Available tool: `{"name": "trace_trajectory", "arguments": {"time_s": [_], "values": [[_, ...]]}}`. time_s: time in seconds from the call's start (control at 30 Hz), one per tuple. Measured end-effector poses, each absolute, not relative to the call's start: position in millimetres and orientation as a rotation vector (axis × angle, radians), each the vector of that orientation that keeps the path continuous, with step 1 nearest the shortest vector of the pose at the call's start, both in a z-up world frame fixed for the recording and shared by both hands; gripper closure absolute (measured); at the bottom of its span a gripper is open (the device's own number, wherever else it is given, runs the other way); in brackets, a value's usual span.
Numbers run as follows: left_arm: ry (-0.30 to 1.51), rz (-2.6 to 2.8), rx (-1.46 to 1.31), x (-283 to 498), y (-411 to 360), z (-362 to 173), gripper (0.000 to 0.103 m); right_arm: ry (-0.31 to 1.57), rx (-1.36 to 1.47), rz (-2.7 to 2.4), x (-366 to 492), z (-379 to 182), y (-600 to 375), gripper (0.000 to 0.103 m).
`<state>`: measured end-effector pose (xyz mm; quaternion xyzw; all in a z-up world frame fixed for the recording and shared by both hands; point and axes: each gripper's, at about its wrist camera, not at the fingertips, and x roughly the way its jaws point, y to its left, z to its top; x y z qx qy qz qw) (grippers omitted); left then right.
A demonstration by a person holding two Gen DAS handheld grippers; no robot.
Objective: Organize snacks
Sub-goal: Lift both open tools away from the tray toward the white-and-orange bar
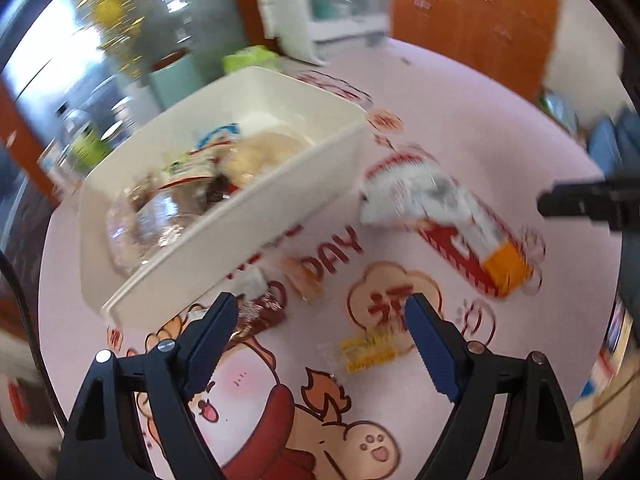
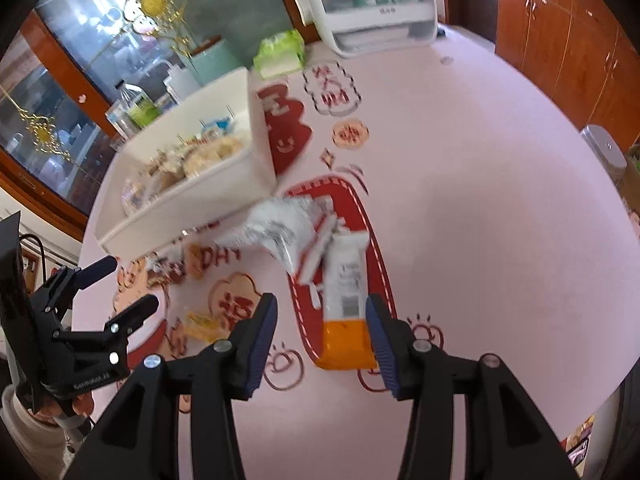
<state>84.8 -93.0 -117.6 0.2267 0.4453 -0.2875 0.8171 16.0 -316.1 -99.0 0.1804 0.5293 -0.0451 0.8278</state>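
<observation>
Snack packet (image 2: 345, 300), white with an orange end, lies on the pink tablecloth (image 2: 500, 200) at 12 o'clock of the right gripper (image 2: 322, 336), long axis pointing away; jaws part-open, empty. Left gripper (image 1: 320, 344) gapes wide, farther; white bin (image 2: 192, 200) at 10 o'clock.

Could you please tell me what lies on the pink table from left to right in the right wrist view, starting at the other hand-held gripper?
Left hand-held gripper → white bin → small yellow packet → crumpled silver wrapper → white and orange packet.
</observation>
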Motion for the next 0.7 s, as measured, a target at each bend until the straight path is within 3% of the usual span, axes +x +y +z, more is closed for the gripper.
{"name": "trace_trajectory", "arguments": {"time_s": [0.37,0.7], "values": [[0.956,-0.784,0.787,70,-115,-175,0.019,1.230,0.398,-0.134,19,-159,-310,0.056],[1.028,-0.916,0.836,75,-121,-185,0.021,1.249,0.380,-0.162,32,-175,-303,0.056]]}}
